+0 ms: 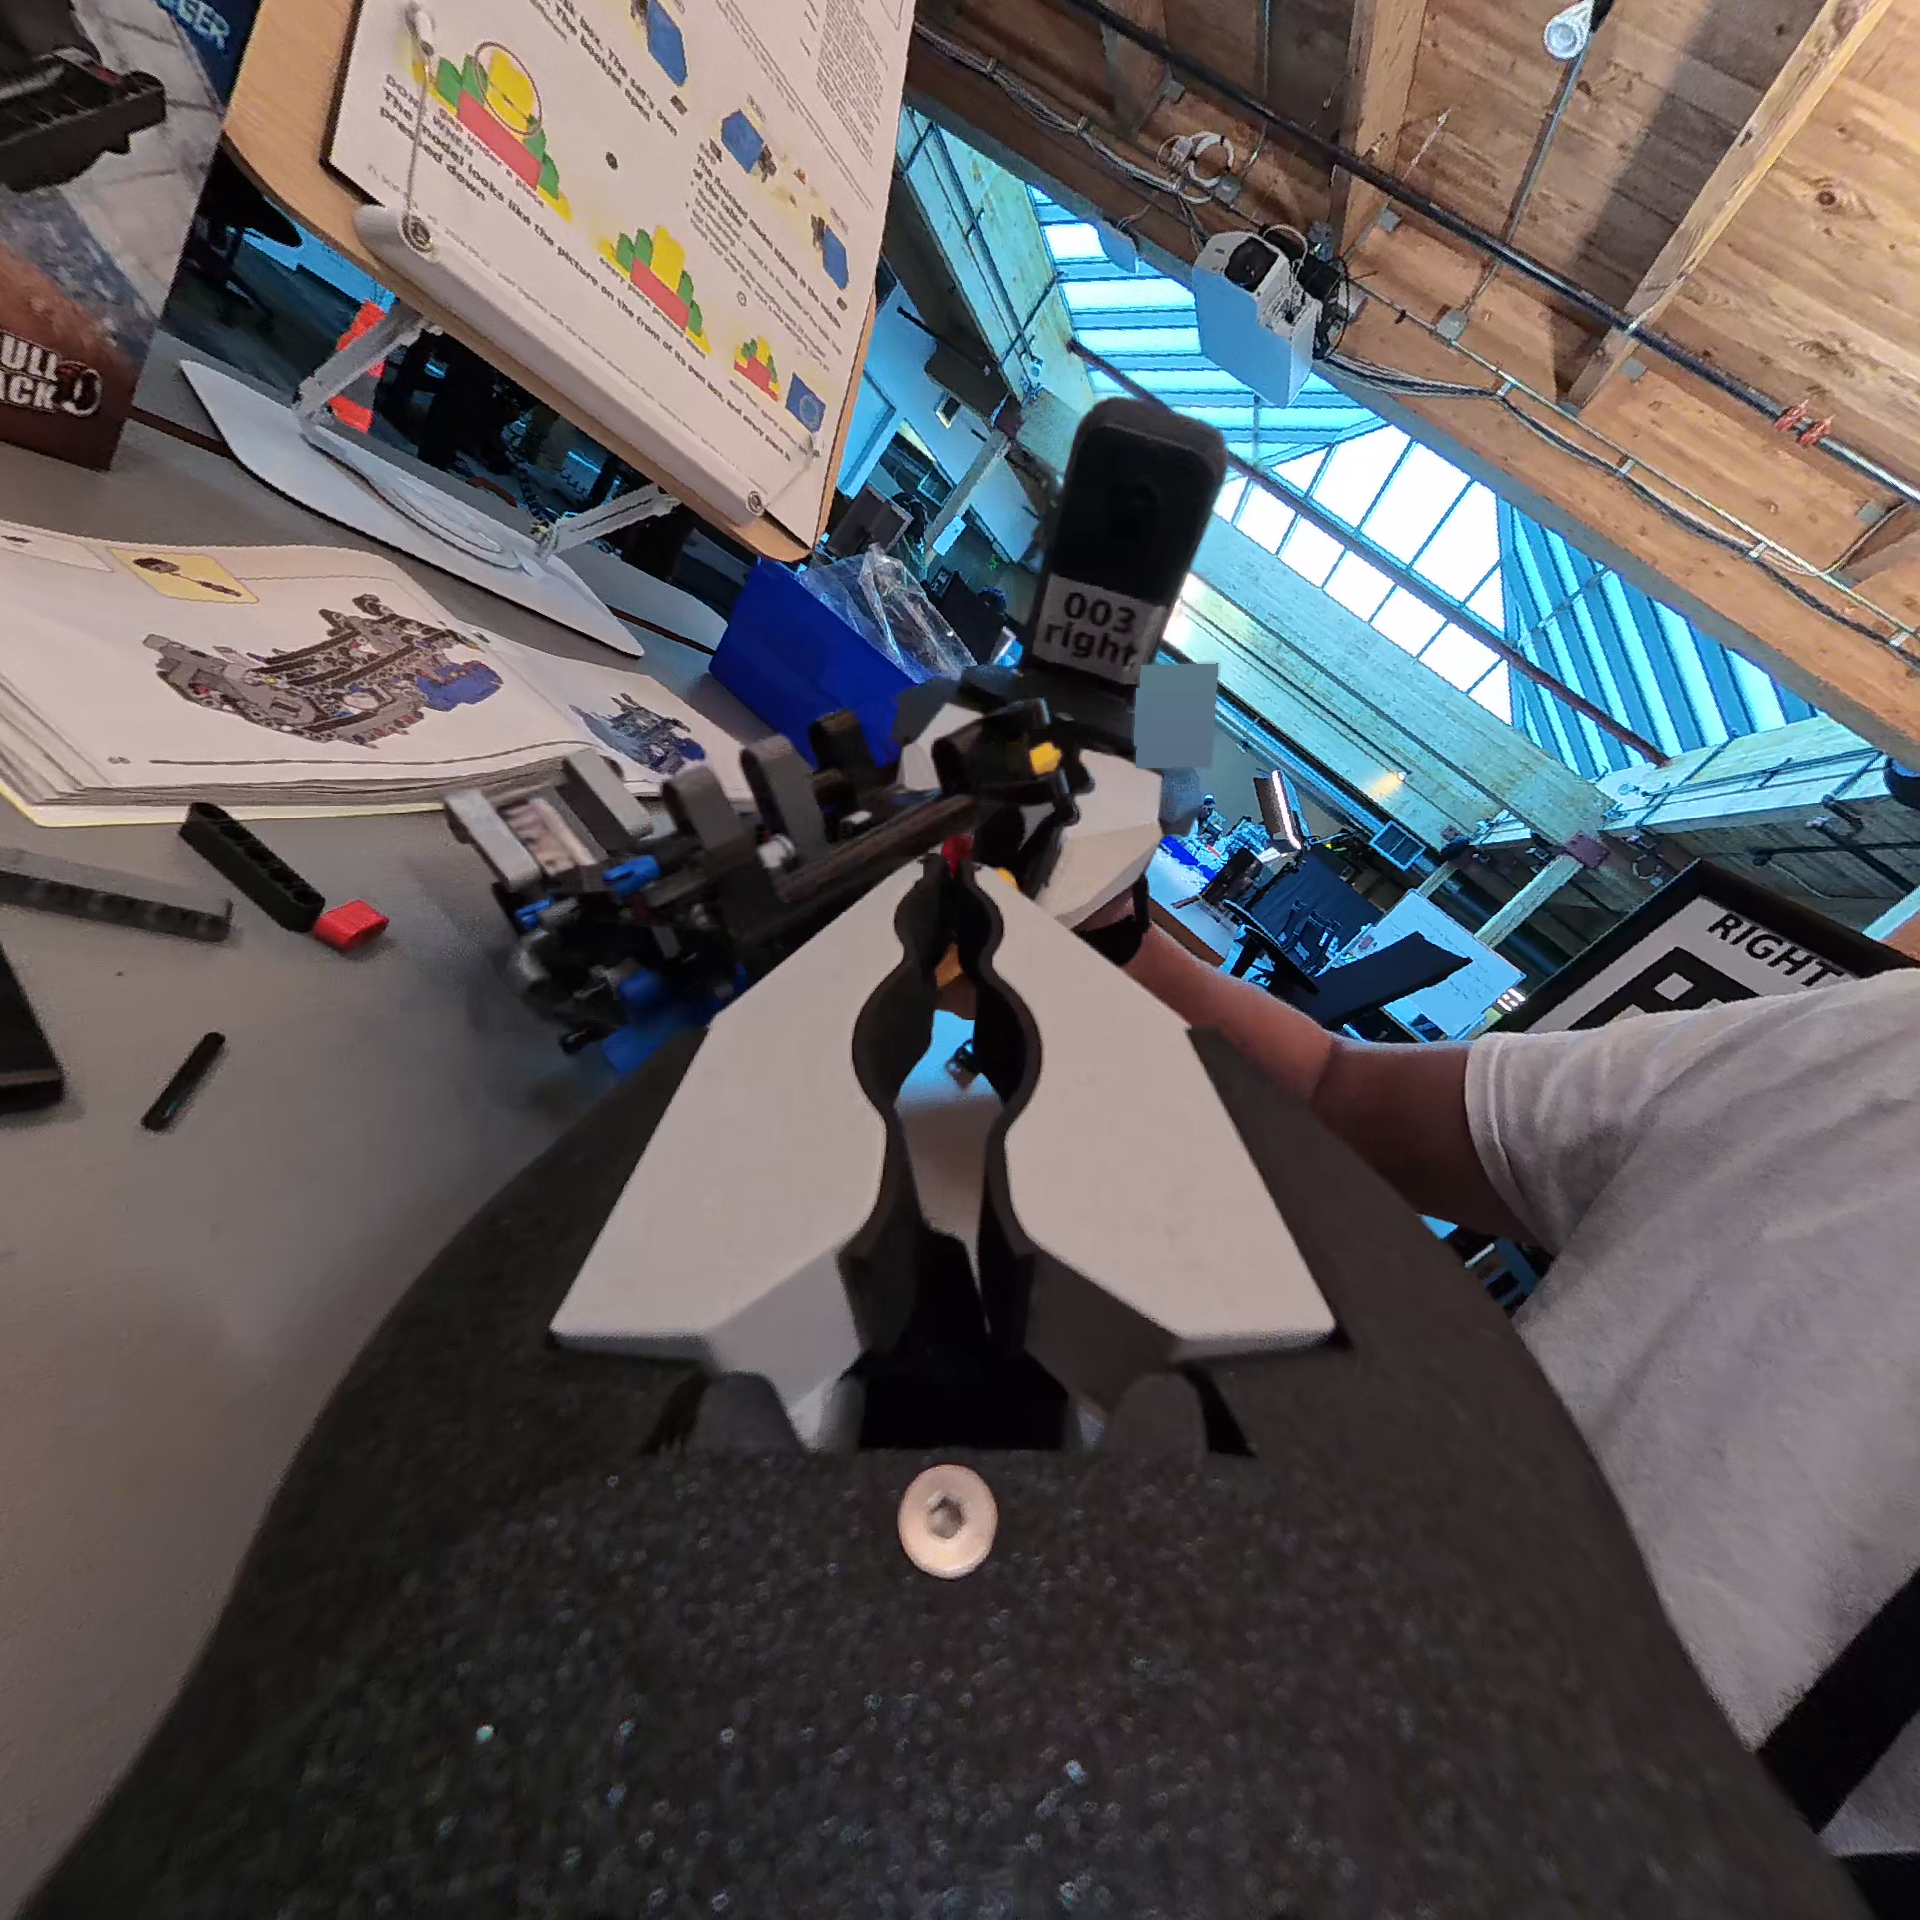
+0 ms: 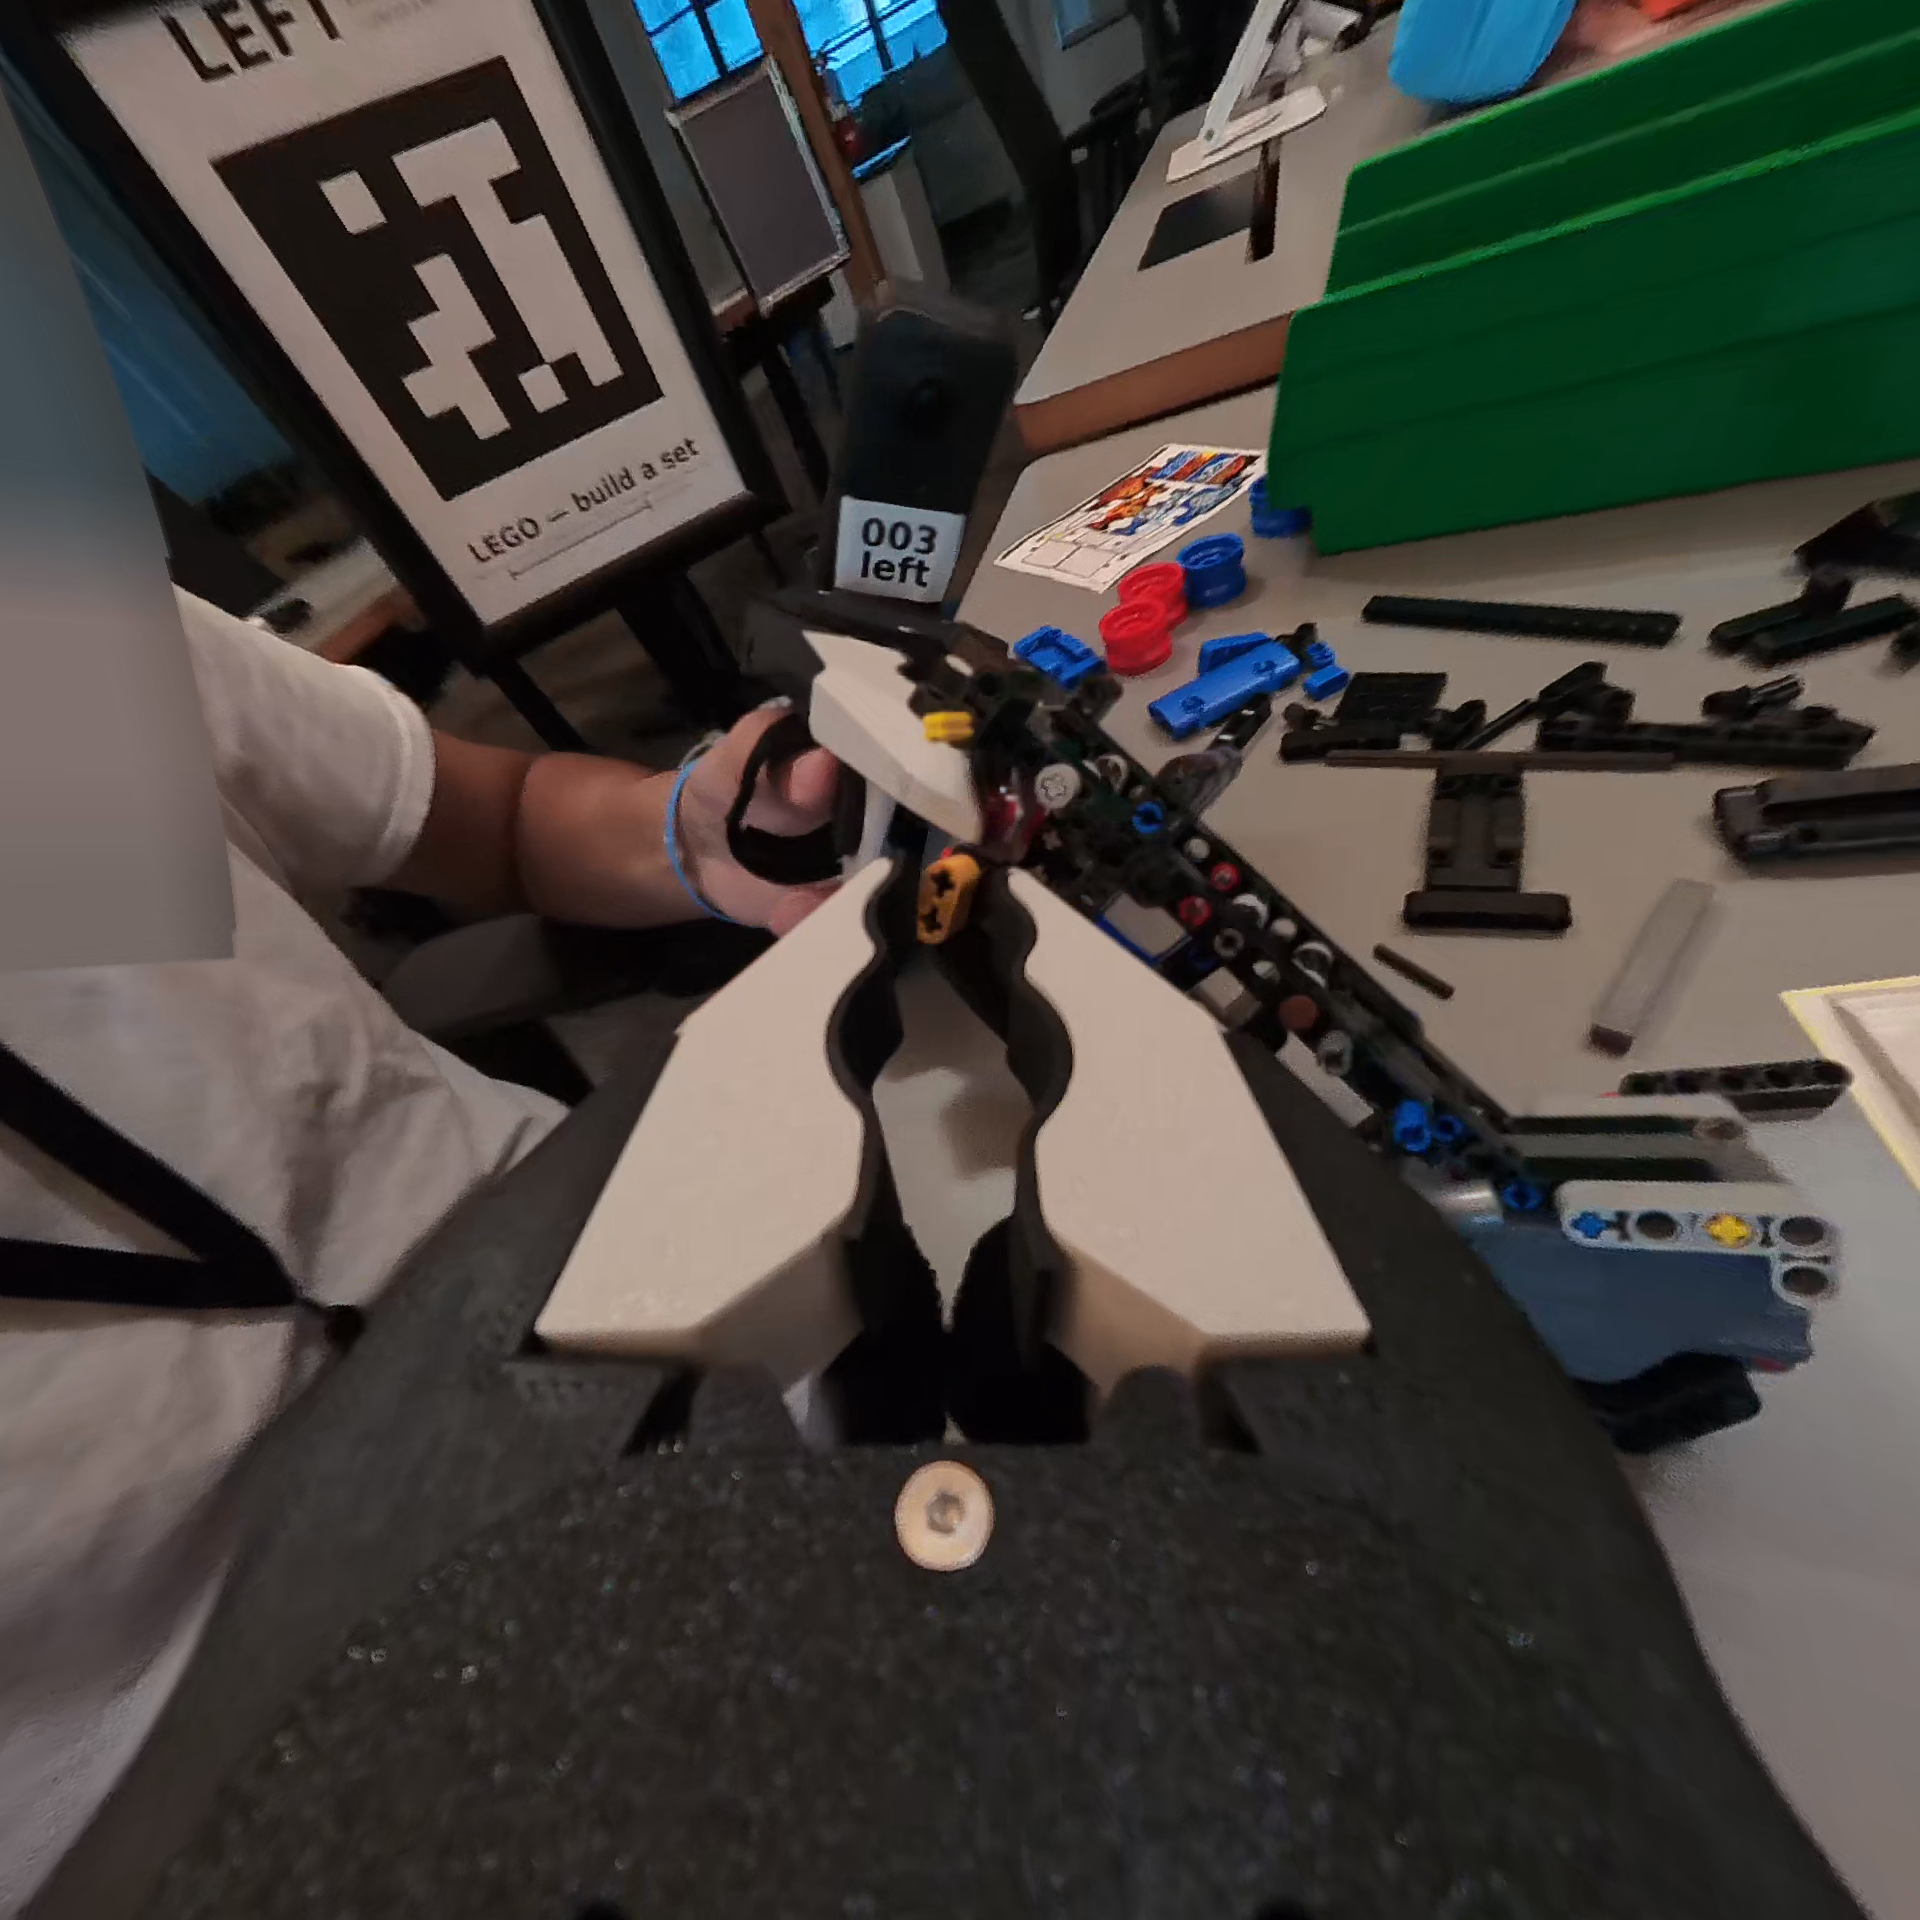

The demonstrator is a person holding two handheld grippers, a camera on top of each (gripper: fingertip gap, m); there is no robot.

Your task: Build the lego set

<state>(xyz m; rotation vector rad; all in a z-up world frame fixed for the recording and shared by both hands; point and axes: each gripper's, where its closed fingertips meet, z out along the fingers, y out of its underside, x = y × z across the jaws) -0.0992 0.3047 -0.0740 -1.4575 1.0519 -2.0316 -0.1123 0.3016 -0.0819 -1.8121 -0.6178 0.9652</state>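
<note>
A long black, grey and blue Lego model (image 1: 644, 873) is held up at one end over the grey table (image 1: 312, 1143); it also shows in the right wrist view (image 2: 1247, 935), slanting down to the right. My left gripper (image 1: 954, 883) is shut on the model's near end, by a small red part. My right gripper (image 2: 951, 883) is shut on an orange connector (image 2: 943, 896) at that same end. The two grippers face each other, tips almost touching. The right gripper's white fingers (image 1: 1091, 831) show opposite in the left wrist view, and the left gripper's fingers (image 2: 894, 758) show in the right wrist view.
An open instruction booklet (image 1: 260, 675), loose black beams (image 1: 249, 868), a red piece (image 1: 351, 923) and a blue bin (image 1: 800, 665) lie left. Green bins (image 2: 1610, 312), red wheels (image 2: 1143, 613), blue parts (image 2: 1226, 686) and black parts (image 2: 1558, 727) lie right. Both grippers' tips are roughly 15 cm from the red piece (image 1: 351, 923).
</note>
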